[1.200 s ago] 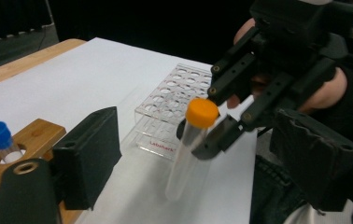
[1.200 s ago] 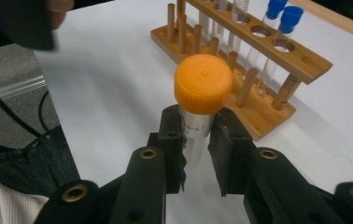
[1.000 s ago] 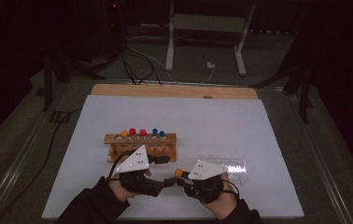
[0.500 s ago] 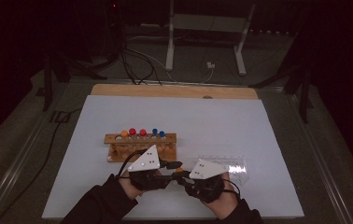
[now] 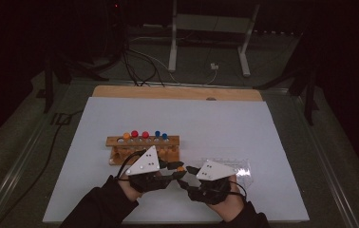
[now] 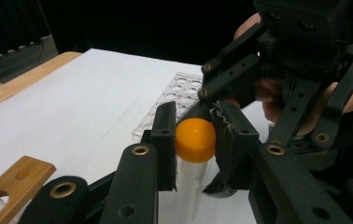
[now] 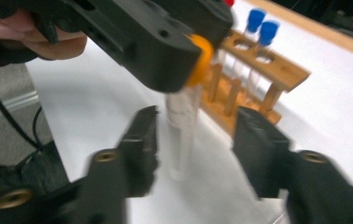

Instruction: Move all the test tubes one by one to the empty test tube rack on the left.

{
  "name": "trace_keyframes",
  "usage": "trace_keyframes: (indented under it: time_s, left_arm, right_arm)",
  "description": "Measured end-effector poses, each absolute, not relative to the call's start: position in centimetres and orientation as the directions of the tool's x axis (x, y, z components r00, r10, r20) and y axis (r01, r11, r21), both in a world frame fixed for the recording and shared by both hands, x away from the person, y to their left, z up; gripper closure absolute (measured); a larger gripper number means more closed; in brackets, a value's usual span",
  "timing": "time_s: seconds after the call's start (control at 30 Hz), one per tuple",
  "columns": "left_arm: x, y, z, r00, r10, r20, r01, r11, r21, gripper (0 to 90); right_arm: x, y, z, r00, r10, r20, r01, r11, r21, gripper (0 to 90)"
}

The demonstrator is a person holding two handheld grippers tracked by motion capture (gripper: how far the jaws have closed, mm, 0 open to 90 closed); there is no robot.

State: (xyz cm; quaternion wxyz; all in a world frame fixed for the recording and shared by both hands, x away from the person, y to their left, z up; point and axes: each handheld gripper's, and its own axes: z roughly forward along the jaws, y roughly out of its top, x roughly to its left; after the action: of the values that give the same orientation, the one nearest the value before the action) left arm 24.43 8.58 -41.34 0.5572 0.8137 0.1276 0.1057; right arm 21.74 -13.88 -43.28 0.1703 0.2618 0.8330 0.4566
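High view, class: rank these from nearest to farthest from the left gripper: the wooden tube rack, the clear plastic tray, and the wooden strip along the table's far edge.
1. Wooden tube rack: just beyond the left gripper, at its far side.
2. Clear plastic tray: off to the right, past the right gripper.
3. Wooden strip: far across the white surface, at the back edge.

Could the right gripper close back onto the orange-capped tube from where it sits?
Probably yes: the right gripper has just been opening, its jaws straddling the tube with nothing between. The left gripper grips only the orange cap.
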Motion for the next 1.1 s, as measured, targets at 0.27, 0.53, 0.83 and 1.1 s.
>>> trace_keyframes:
  time_s: [0.27,0.53,0.83,1.1]
  left_arm:
    - [25.1,10.2,-40.1,0.928,0.37,0.04,0.09,-0.329,0.94,72.1]
    - [26.0,12.0,-39.2,0.903,0.427,0.04,0.106,-0.313,0.944,72.2]
    - [26.7,15.1,-37.9,0.86,0.508,0.051,0.117,-0.294,0.949,72.2]
    - [26.6,18.0,-37.2,0.81,0.582,0.07,0.124,-0.287,0.95,72.1]
  right_arm:
    - [21.9,-15.1,-42.4,-0.777,0.628,-0.031,0.273,0.382,0.883,17.1]
    - [22.0,-16.2,-41.8,-0.776,0.631,-0.004,0.268,0.335,0.903,2.2]
    - [21.9,-16.5,-41.6,-0.775,0.632,-0.004,0.264,0.33,0.906,0.0]
    - [22.0,-16.9,-41.5,-0.772,0.636,0.007,0.265,0.312,0.912,0.0]
